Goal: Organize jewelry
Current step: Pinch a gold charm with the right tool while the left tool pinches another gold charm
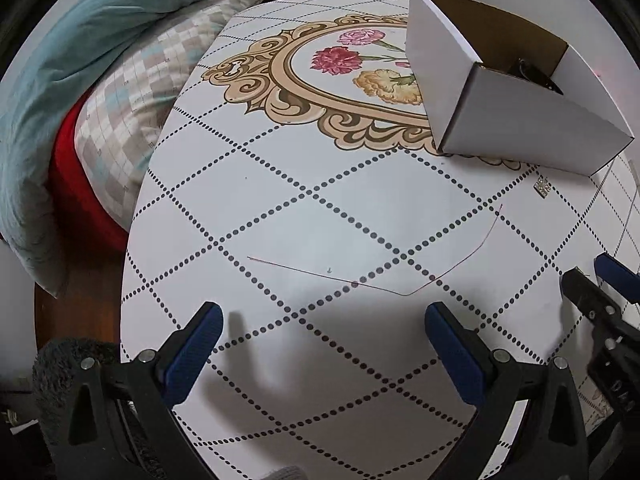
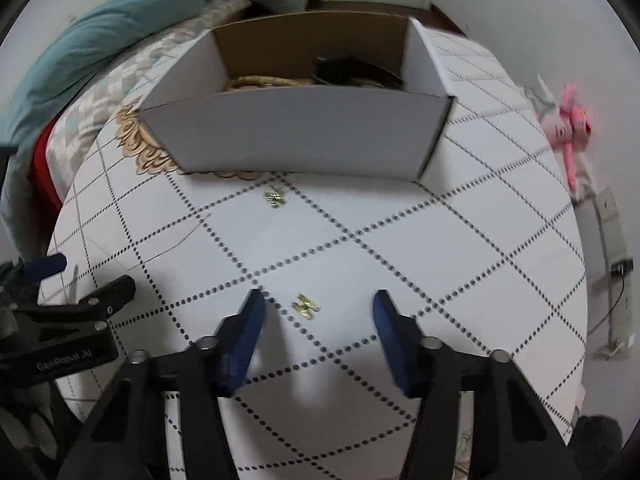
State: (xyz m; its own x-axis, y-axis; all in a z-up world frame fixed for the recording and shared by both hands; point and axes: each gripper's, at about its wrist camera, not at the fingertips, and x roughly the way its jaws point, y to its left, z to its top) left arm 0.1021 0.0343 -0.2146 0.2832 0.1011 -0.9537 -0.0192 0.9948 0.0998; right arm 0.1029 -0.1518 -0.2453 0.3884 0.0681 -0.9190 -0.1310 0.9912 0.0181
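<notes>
Both tongs spread and empty: right tongs (image 2: 319, 305) straddle a gold earring (image 2: 305, 305), left tongs (image 1: 323, 316) bare

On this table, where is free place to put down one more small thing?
Free: the wide patch between the thin chain and the table's left edge, and the patch right of the box. Crowded: in front of the box, where two gold pieces lie, one between the right gripper's open fingers.

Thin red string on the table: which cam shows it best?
Left wrist. The thin red string lies whole across the table, ahead of the open left gripper. The right wrist view catches only a faint piece at its left edge.
</notes>
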